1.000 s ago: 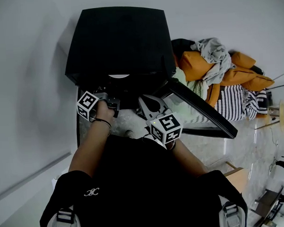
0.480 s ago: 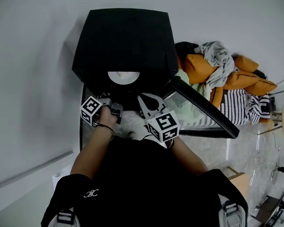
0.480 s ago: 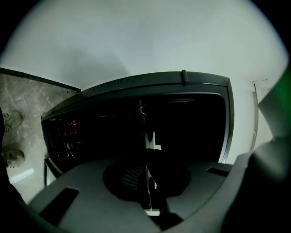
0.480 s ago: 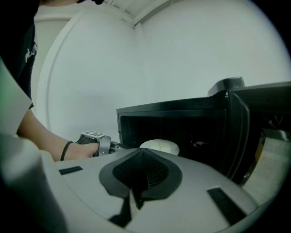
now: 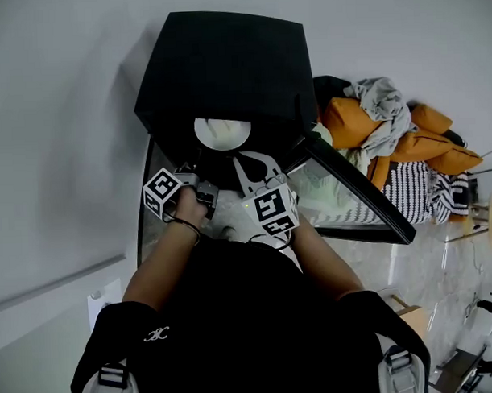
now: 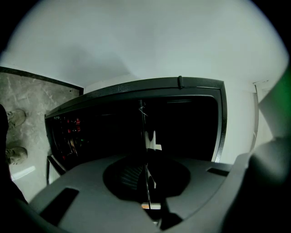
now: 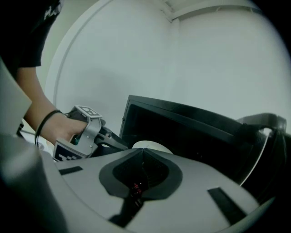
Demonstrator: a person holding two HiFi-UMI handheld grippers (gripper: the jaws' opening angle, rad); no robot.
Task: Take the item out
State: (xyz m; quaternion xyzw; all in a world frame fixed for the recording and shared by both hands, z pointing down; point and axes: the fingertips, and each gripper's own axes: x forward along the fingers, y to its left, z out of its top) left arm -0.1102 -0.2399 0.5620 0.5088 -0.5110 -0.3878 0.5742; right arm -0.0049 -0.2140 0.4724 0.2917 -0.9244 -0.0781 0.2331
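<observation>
A black microwave [image 5: 225, 63] stands with its door [image 5: 351, 192] swung open to the right. A white plate [image 5: 222, 134] shows at the mouth of its dark cavity. My left gripper [image 5: 199, 179] reaches in from the left, rolled on its side, and is shut on the plate's rim. In the left gripper view the plate [image 6: 153, 141] runs edge-on as a thin line between the pads. My right gripper [image 5: 243, 158] is shut and empty just below and right of the plate [image 7: 152, 146], with the left gripper [image 7: 122, 144] beside it.
A heap of orange, grey and striped clothes [image 5: 388, 122] lies right of the open door. A pale wall [image 5: 58, 118] runs along the left. The marble floor [image 5: 441, 257] spreads to the lower right. The person's shoes [image 6: 13, 118] show on the floor.
More of the white plate now shows below the microwave's top edge. The right gripper has moved up and left toward the opening. The left gripper has shifted only slightly.
</observation>
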